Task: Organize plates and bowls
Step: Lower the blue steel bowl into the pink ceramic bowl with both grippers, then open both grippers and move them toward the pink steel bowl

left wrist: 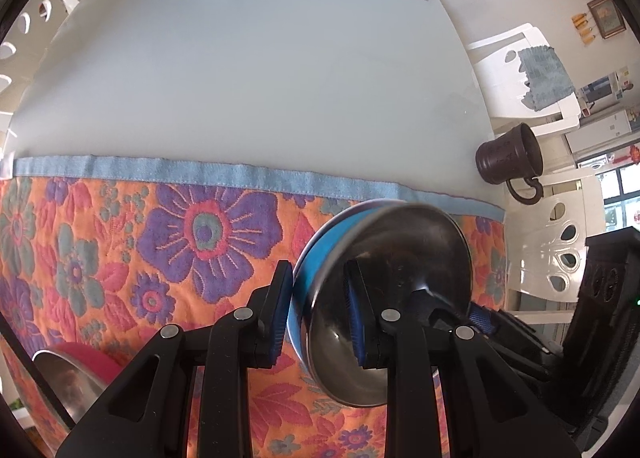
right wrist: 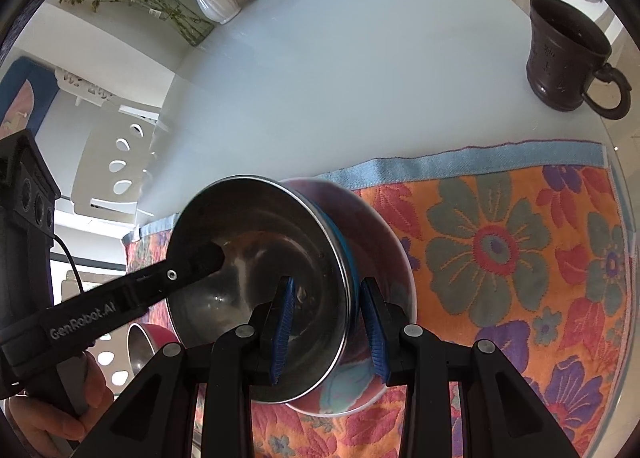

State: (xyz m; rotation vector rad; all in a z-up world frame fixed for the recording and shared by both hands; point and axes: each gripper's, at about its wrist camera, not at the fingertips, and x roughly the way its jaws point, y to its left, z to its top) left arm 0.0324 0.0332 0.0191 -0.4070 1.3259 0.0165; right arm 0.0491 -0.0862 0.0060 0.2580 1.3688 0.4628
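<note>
Looking along my left claw (left wrist: 318,316), I see its blue pads pinching the rim of the blue bowl (left wrist: 320,254), one pad on the blue outer wall and one inside the steel interior. The bowl is tipped on edge above the floral cloth (left wrist: 120,242).

My right claw (right wrist: 330,328) straddles that same bowl (right wrist: 256,278) where it sits nested in a pink bowl (right wrist: 384,242). Its left pad is inside the steel, its right pad against the pink wall, so it is closed over both rims.

Only the right view shows the pink bowl behind, the left claw's arm reaching into the bowl, and the hand (right wrist: 60,410) gripping it. Both views catch a second pink bowl (left wrist: 80,370) low left and a dark mug (right wrist: 568,53) on the white surface (left wrist: 240,77).
</note>
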